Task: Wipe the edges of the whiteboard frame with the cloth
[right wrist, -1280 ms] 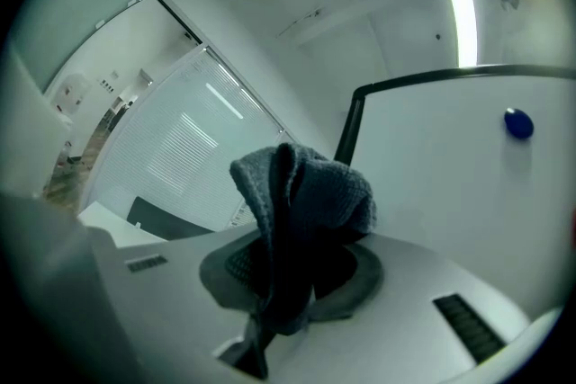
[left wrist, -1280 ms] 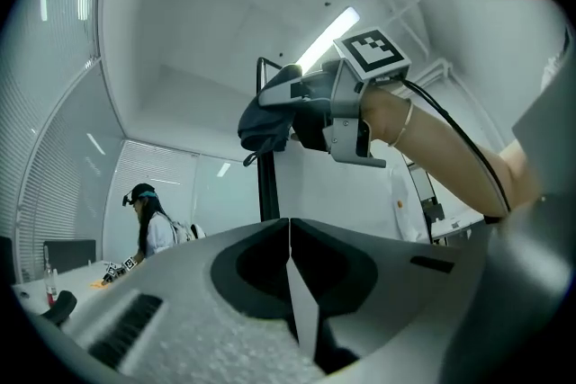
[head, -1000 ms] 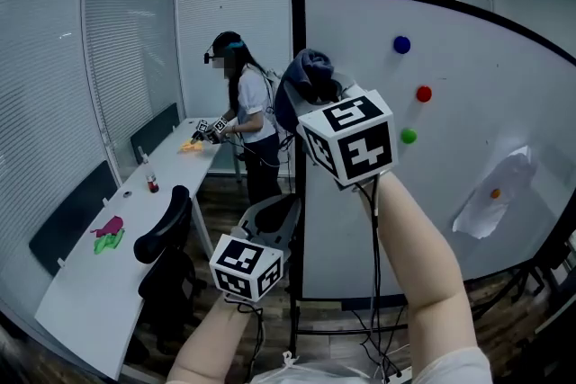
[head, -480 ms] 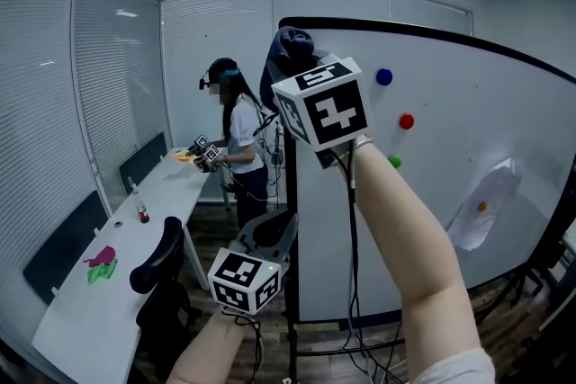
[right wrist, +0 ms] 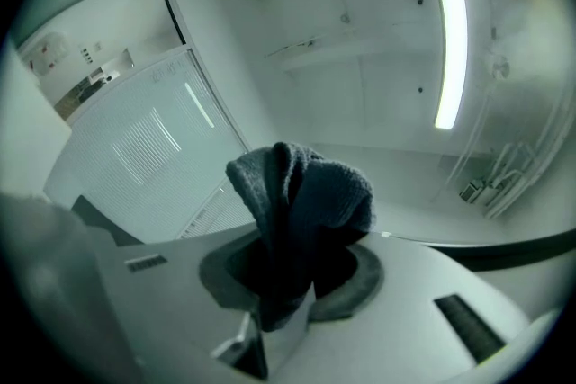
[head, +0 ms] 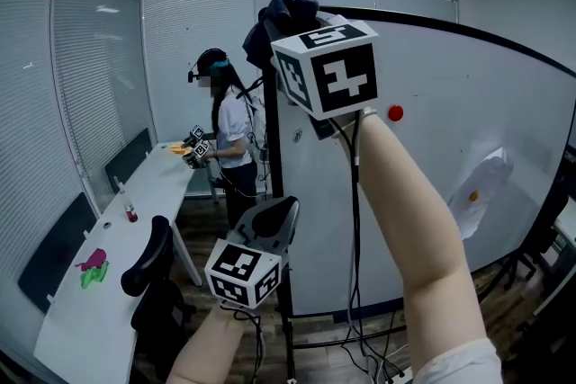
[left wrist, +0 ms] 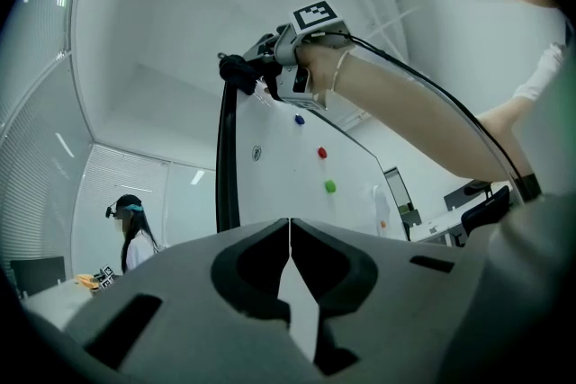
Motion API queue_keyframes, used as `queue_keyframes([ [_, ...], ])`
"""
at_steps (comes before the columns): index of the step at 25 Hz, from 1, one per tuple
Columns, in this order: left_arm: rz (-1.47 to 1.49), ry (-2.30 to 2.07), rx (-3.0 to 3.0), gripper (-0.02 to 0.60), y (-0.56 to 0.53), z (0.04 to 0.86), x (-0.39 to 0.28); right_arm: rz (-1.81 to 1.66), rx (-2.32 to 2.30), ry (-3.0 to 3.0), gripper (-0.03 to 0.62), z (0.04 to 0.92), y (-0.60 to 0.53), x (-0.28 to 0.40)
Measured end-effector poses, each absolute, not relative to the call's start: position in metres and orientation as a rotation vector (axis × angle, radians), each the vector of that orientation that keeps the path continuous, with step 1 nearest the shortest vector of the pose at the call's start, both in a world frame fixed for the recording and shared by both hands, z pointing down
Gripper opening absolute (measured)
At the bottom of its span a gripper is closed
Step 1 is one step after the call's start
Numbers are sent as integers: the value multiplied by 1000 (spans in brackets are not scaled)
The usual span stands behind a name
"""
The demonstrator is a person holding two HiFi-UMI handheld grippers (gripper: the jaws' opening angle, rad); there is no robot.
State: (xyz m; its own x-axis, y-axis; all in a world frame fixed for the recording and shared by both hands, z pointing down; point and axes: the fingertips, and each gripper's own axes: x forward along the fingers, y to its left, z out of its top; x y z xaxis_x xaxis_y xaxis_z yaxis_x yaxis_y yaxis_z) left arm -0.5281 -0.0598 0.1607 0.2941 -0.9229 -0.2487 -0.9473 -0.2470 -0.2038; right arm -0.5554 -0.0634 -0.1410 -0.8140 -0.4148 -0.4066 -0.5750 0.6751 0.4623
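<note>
Cloth [head: 290,6] at top-left corner of whiteboard frame [head: 273,184], pinched in right gripper [right wrist: 286,283], arm raised high. Left gripper [left wrist: 290,238] low, jaws pressed together, empty. Step prob: wiping corner. Next: drag cloth along top edge w/ steady contact.

**A:** so what's actually on the desk [head: 76,310]?

**B:** it's the long white one along the left wall. There's a pink-and-green bundle [head: 90,267] toward the near end and a small bottle [head: 130,213] upright around the middle. Something orange [head: 177,149] sits at the far end, too small to tell what. All well apart.

**A:** and the floor [head: 205,234]?

**B:** dark wood boards. A black office chair [head: 153,279] stands just beside the desk, with the whiteboard stand [head: 286,339] near it. Loose cables [head: 364,353] trail round its foot.
</note>
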Motion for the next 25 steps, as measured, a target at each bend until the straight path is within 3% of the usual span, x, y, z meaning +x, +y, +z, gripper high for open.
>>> queue_keyframes([
  [9, 115, 1731, -2237, 20, -77, 165, -498, 839, -853, 2588, 78, -153, -95, -496],
  [25, 181, 1766, -2249, 20, -147, 185, -361, 876, -871, 2549, 78, -154, -166, -357],
])
